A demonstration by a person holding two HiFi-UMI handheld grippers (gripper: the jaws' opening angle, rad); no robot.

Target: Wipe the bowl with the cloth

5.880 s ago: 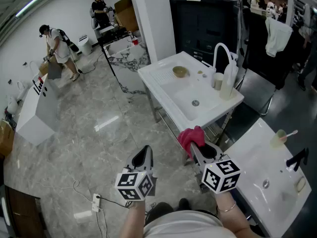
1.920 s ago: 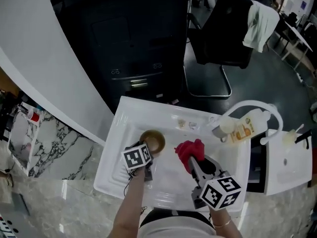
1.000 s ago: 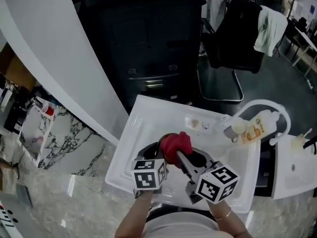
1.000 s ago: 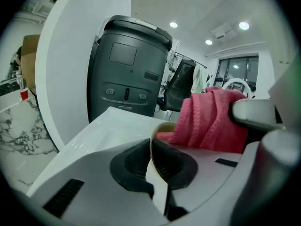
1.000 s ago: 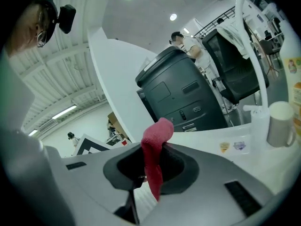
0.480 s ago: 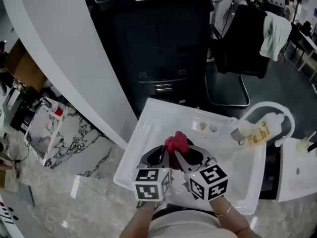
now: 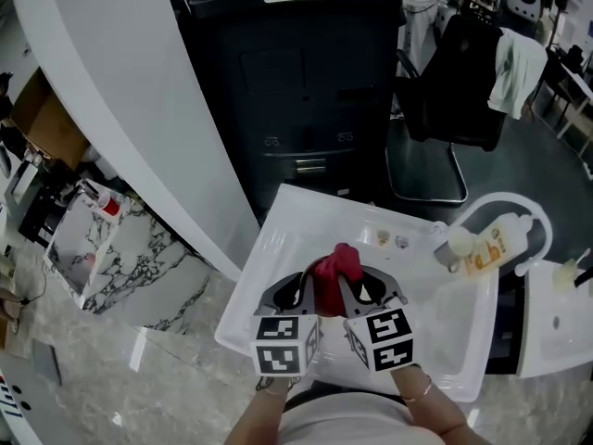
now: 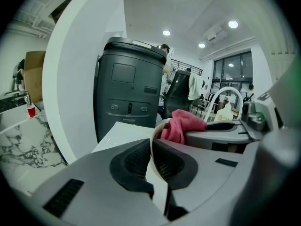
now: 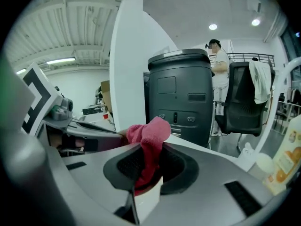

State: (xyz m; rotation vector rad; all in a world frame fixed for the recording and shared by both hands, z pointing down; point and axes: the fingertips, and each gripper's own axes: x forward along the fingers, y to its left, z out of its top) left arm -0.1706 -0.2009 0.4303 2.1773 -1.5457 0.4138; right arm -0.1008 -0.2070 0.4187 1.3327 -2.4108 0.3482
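Since about two seconds back, both grippers have been drawn together over the near half of the white bench (image 7: 274, 241). The bowl (image 8: 156, 128), then lying on the bench's left half, has been taken up by its rim. The red cloth (image 7: 335, 265), then carried above the bench's middle apart from the bowl, has been brought against it.

The left gripper (image 7: 298, 288) is seen over the bench's near edge. Its jaws are pressed almost together, with the bowl's thin pale wall pinched between the pads. In the left gripper view, that rim is seen rising out of the left gripper (image 8: 151, 157), with the cloth bunched just past it.

The right gripper (image 7: 347, 290) is held just beside the left one, also over the bench's near edge. Its jaws are closed on a fold of the cloth (image 9: 148, 134), whose free end is heaped above the right gripper (image 9: 148, 167) and touches the bowl.

At the bench's far right corner a curved white tap (image 7: 505, 204) and a bottle with an orange label (image 7: 488, 246) are seen. Behind the bench stands a dark bin (image 7: 296, 82). A black chair (image 7: 445, 100) with a pale towel (image 7: 517, 70) draped over it stands to the right behind the bench.
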